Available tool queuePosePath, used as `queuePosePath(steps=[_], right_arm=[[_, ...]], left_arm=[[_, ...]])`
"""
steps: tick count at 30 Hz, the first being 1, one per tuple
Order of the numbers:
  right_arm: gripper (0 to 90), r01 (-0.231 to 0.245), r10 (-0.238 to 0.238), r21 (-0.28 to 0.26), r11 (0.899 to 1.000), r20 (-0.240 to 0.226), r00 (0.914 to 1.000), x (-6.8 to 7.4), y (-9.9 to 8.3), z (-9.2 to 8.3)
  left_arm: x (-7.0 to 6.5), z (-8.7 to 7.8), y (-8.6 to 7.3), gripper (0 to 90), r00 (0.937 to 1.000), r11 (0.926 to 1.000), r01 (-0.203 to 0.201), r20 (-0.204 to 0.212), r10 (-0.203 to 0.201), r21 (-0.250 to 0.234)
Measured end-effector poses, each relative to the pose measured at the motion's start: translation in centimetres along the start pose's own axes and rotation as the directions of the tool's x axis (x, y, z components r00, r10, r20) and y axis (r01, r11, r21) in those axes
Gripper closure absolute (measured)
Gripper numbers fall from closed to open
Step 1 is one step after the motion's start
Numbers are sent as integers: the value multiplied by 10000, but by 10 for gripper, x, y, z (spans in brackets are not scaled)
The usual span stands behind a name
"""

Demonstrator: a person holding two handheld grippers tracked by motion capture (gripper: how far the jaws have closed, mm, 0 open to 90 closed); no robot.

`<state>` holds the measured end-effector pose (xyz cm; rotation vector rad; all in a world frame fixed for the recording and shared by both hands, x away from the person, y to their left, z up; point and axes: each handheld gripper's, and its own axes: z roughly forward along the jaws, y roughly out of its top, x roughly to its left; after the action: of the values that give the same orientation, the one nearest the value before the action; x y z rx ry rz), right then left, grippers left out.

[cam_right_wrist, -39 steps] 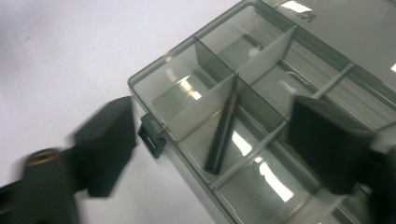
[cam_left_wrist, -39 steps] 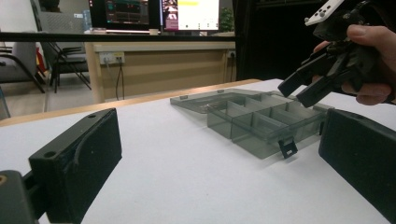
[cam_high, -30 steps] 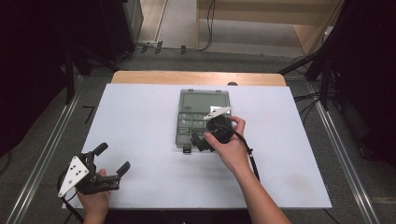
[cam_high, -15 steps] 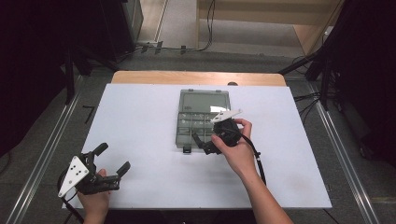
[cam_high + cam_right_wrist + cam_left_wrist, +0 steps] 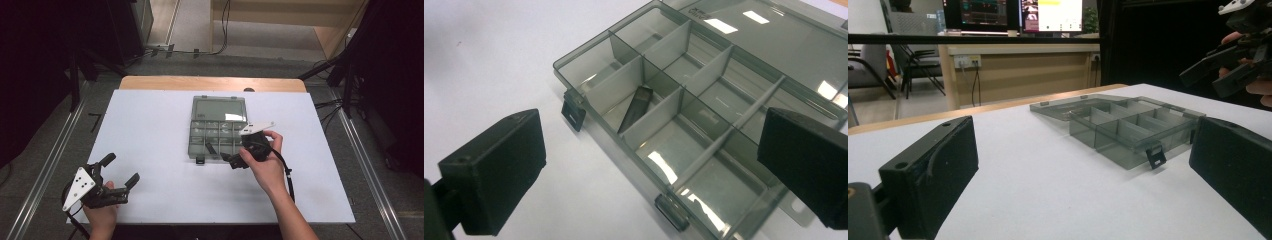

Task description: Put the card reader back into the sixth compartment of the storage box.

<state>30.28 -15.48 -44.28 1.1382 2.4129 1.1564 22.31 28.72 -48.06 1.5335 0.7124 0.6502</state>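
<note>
Right gripper point(image 5: 649, 165) spread over smoky clear compartment box point(image 5: 704, 115), lid open

The compartment box point(image 5: 704, 100) is of smoky grey see-through plastic, smooth and glossy, with bright glints of light on its floor and on its opened lid point(image 5: 219, 108). Its dividers look like the same tinted plastic, a shade more clouded. Inside one compartment near the box's front latches lies a dark flat piece point(image 5: 636, 108), duller than the box walls; its material cannot be told. The latches point(image 5: 574, 112) are dark plastic. Under the box the surface point(image 5: 150, 130) is white, matt and even, like paper or laminate, with a pale wood edge beyond the lid. The right gripper point(image 5: 651, 175) has black matt jaws, faintly grainy.
</note>
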Motion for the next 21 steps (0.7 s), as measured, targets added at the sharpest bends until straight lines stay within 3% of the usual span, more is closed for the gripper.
queuePosePath(steps=[12,21], right_arm=[[0,-192,213,-645,9977,321,9993,-12,-21,-25],[0,-323,370,-836,9960,550,9978,-21,-36,-40]], left_arm=[[0,0,0,0,10000,10000,-30,-2,30,31],[0,0,0,0,10000,10000,-44,-14,44,38]])
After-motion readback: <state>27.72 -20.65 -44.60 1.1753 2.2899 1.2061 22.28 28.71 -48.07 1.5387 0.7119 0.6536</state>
